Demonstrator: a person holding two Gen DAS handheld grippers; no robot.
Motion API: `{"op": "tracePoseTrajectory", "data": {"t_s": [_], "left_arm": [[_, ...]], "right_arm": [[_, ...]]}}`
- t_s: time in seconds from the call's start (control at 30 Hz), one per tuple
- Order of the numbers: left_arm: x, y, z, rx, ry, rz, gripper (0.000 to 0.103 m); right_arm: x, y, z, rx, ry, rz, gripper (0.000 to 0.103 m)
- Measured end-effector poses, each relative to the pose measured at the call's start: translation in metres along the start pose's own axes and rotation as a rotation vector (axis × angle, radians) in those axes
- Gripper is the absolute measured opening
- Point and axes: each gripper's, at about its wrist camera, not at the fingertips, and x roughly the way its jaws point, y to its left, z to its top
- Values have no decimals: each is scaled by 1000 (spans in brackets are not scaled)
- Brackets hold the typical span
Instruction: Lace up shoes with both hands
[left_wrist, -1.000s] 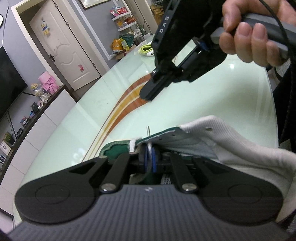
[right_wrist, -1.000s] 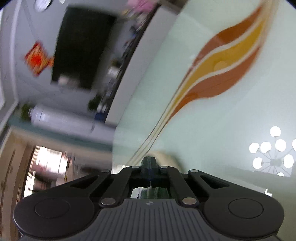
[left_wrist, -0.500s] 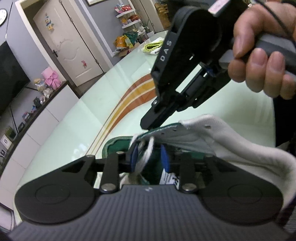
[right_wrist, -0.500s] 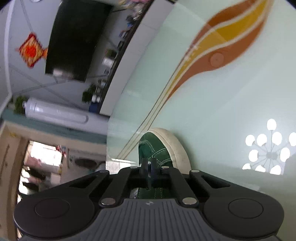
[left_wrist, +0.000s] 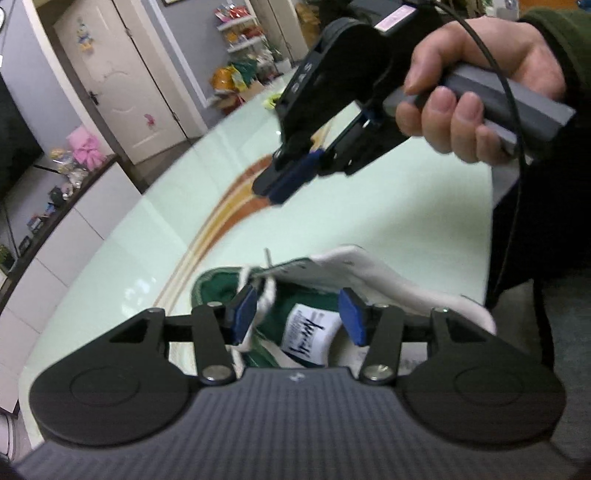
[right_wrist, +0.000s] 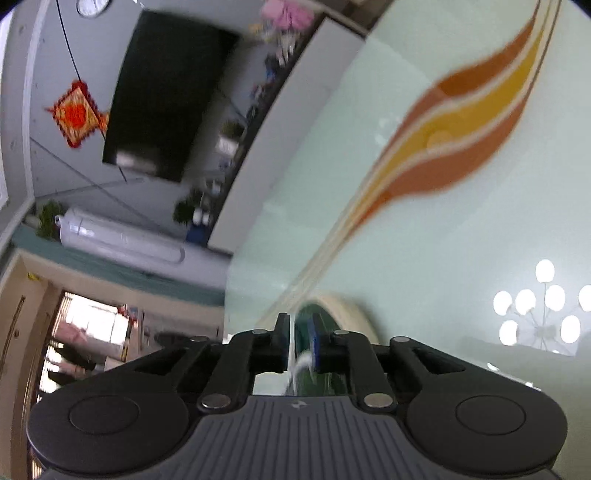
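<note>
So the shoe (left_wrist: 332, 291) is a green and white low-top sitting on the glossy pale-green surface (left_wrist: 388, 229), right under the left claw (left_wrist: 299, 314) in the left wrist view. That claw is spread wide, blue pads either side of the tongue label, and a loose bit of white lace (left_wrist: 267, 295) is draped against the pad (left_wrist: 243, 310) at 9 o'clock without being pinched.

The right claw (left_wrist: 291, 181) hangs above the shoe at about 12 o'clock, held by a hand (left_wrist: 476, 92). From its own camera the jaws sit close with a narrow gap, and a white strand (right_wrist: 295, 362) runs through that gap. Whether the pads really bite on it, I can't tell, it's too blurry.

Handling guess: the lace is light, floppy and thin, so it'll slip out unless you pinch it near the stiff tip. The aglet looks like the small rod (left_wrist: 266, 256) poking up at the eyelet flap, and that's where I'd grab. The shoe is soft canvas-ish, light, and will probably skate on that slick glass when tugged, so one claw should brace the eyelet flap.

Hard to see: the eyelets are mostly hidden behind the left claw body, the toe (right_wrist: 343, 314) is smeared in the right wrist view, and how many holes are laced is anyone's guess.
</note>
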Motion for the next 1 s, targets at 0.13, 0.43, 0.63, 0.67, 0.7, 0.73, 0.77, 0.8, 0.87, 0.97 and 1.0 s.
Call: {"op": "tracePoseTrajectory", "data": {"t_s": [0.13,0.43,0.63,0.67,0.7,0.73,0.77,0.8,0.87,0.97,1.0], "left_arm": [[9,-2,-5,-2,23,-11,54],[16,1,-13,-44,37,-46,57],[17,4,-20,-100,57,-57,60],[17,5,-20,-105,59,-58,60],[17,6,-21,-110,61,-59,61],[17,7,-22,-116,62,-60,62],[18,8,-22,-122,64,-61,62],[18,9,-22,-126,64,-62,63],[17,10,-22,-129,66,-63,63],[18,10,-21,-132,69,-61,64],[18,10,-21,-132,69,-61,65]], "right_arm": [[19,4,-7,-7,53,-19,21],[26,6,-18,-51,25,-68,3],[14,-6,-18,59,-40,-60,2],[9,-7,-17,78,-67,-53,2],[6,-7,-15,81,-83,-46,2],[-2,-6,-10,86,-125,-34,2],[-6,-6,-7,92,-143,-27,2],[-10,-7,-5,96,-155,-20,2],[-23,-9,5,111,-206,-7,2],[-44,-11,17,117,-285,23,2],[-52,-11,21,114,-314,32,2]]}}
